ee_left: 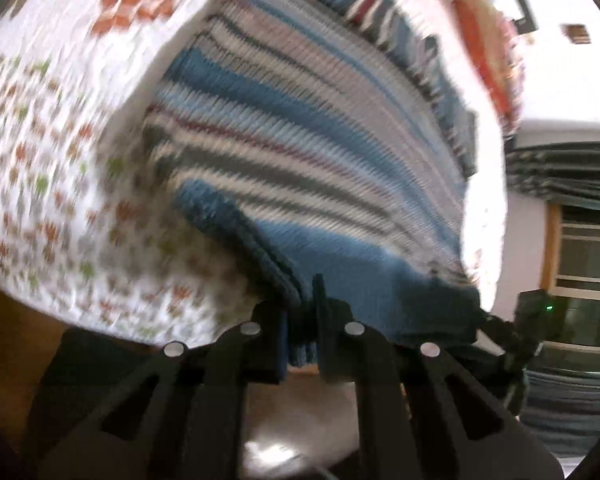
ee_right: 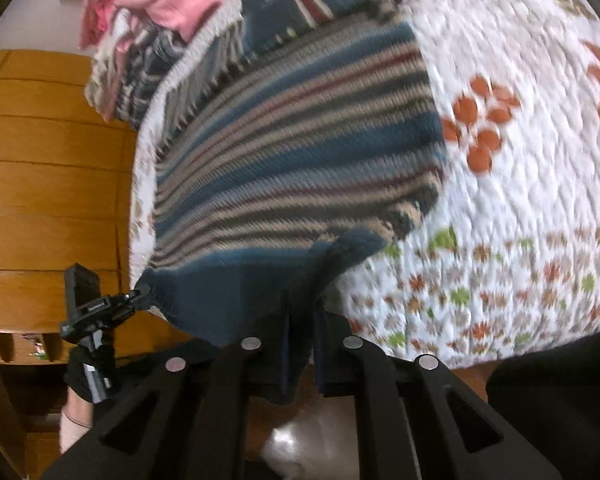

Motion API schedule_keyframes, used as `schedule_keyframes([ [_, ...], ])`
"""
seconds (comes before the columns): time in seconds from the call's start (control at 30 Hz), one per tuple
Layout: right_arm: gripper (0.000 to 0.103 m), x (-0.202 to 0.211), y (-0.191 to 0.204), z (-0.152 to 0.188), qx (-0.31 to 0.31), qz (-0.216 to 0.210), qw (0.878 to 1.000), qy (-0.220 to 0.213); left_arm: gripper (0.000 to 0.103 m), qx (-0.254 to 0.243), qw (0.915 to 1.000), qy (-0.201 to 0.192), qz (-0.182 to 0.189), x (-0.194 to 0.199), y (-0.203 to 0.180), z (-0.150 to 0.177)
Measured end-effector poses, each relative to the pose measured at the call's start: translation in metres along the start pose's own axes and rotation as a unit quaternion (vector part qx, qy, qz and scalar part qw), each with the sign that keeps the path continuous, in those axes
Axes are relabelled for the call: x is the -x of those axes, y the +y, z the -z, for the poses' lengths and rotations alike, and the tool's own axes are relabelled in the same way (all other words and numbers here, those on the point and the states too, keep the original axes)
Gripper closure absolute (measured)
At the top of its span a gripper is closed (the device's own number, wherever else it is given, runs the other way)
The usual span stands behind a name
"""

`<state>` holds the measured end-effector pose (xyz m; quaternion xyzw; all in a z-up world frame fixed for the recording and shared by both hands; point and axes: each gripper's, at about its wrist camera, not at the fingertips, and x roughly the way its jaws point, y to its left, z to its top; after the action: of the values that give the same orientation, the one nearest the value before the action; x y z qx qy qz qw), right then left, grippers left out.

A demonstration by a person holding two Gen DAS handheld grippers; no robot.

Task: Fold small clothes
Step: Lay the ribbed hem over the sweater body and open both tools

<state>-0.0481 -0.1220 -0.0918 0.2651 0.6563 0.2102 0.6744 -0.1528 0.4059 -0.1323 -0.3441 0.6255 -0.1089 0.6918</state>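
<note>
While both tilt over the quilt (ee_right: 520,184), left gripper (ee_left: 302,332) and right gripper (ee_right: 302,340) each clamp the ribbed, striped knit sweater's (ee_left: 300,160) blue hem.

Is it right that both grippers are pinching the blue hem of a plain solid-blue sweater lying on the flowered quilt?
Not quite: the sweater is striped, with only its hem solid blue, as both wrist views show. The rest holds: left gripper and right gripper both pinch that hem over the flowered quilt.

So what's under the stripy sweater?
The stripy sweater lies on a white flowered quilt, which shows all around it. Anything between them is covered. Both grippers pinch its blue hem.
</note>
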Motion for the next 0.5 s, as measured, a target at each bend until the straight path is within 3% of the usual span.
schedule_keyframes([
  [0.17,0.094,0.017,0.013,-0.032,-0.004,-0.004,1.000,-0.019,0.095,0.003,0.9985,-0.042,0.035,0.017,-0.020,-0.034],
  [0.33,0.094,0.020,0.021,-0.072,-0.018,0.011,0.999,-0.026,0.095,0.016,0.9960,-0.082,0.031,0.033,-0.024,-0.088],
  [0.5,0.094,0.003,0.018,-0.114,-0.035,0.026,0.999,-0.019,0.095,0.025,0.9960,-0.086,0.009,0.019,-0.025,-0.127],
])
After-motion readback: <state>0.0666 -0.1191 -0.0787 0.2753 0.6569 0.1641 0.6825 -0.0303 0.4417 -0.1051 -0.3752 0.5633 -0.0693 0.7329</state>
